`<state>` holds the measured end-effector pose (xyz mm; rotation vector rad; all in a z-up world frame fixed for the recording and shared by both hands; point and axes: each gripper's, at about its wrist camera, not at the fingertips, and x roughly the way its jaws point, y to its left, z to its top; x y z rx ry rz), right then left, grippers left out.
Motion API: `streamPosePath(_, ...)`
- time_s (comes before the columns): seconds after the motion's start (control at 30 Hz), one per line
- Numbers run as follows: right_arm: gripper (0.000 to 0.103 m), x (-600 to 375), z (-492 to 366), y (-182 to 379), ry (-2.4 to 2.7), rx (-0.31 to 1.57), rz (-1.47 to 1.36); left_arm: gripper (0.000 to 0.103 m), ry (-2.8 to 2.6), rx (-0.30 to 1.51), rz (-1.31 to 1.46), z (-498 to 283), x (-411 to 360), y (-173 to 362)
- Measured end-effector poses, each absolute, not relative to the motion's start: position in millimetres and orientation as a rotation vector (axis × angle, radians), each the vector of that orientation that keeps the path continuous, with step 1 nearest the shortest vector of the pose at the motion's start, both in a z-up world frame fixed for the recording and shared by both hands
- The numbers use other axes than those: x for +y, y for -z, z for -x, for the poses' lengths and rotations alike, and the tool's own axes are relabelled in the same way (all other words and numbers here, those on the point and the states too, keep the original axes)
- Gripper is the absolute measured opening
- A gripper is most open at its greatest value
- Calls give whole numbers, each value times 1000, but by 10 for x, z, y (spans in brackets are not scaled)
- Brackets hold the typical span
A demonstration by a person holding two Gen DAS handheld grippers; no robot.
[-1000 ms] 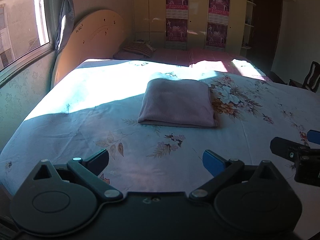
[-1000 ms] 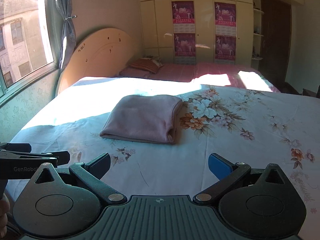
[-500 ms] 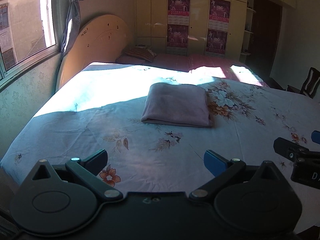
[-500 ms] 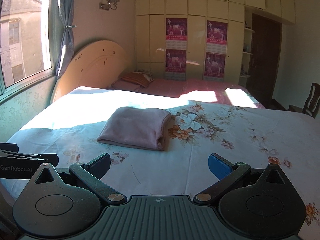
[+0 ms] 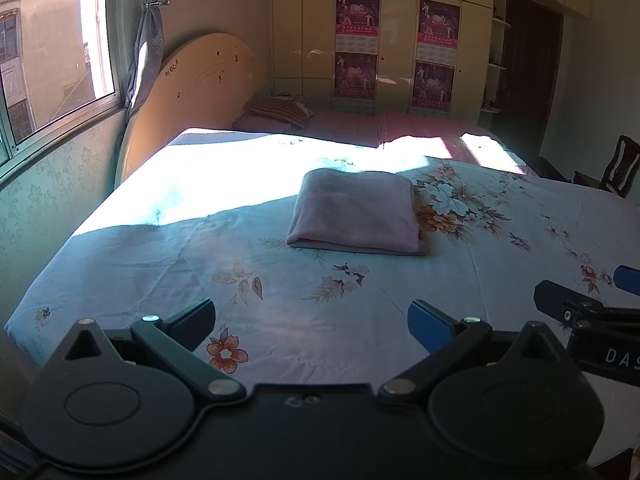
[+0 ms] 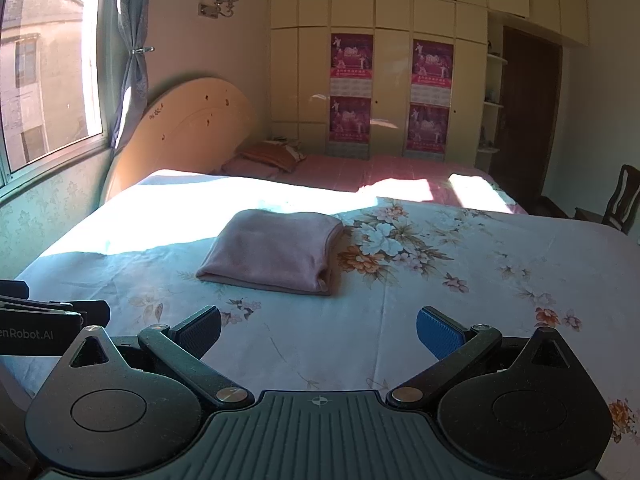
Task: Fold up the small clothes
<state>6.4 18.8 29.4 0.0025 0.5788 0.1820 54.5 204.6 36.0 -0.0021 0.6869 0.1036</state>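
A folded pink garment (image 5: 356, 212) lies flat in the middle of the bed; it also shows in the right wrist view (image 6: 276, 252). My left gripper (image 5: 312, 320) is open and empty, held well back from the garment above the near part of the bed. My right gripper (image 6: 319, 330) is open and empty, also well short of the garment. The right gripper shows at the right edge of the left wrist view (image 5: 580, 308). The left gripper shows at the left edge of the right wrist view (image 6: 48, 320).
The bed has a floral sheet (image 5: 500, 240) and a wooden headboard (image 5: 200, 80) at the far left. A pillow (image 6: 268, 156) lies at the head. A window (image 5: 48, 48) is on the left wall, wardrobes (image 6: 392, 80) at the back, a chair (image 6: 620, 200) at the right.
Both grippers have pulled back and risen away from the folded garment, so it looks smaller and farther. Both stayed open. The garment has not moved.
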Motion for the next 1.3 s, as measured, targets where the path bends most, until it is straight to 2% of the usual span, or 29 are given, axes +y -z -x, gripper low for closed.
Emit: streamPosePath(1.3, 103, 154, -158, -264, -189, 588, -10, 102, -101, 678, -15, -571, 2022, -457)
